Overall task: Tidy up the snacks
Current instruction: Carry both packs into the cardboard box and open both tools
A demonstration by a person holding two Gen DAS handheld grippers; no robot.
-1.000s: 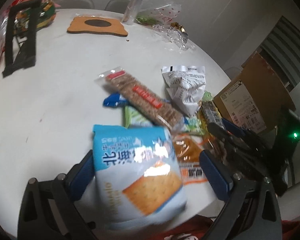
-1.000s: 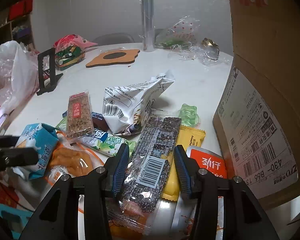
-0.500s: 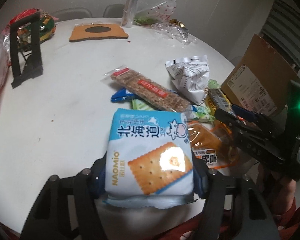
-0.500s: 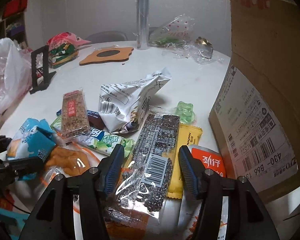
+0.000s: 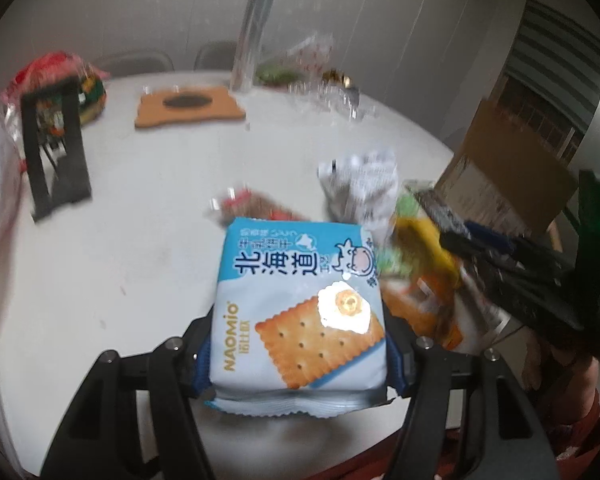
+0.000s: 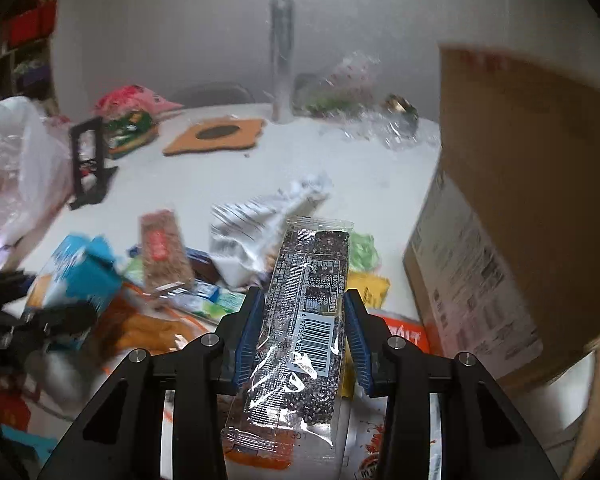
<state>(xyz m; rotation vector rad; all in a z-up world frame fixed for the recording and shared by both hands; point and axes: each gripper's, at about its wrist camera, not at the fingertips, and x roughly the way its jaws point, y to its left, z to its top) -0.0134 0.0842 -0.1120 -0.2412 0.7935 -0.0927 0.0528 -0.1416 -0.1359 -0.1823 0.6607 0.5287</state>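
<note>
Glossy plastic cracker packet (image 5: 296,308), seemingly foil-lined

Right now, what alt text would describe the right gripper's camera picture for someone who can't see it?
The right gripper clamps a clear-wrapped dark seed bar above a pile of snacks on a white table. A cardboard box stands at the right.
</note>
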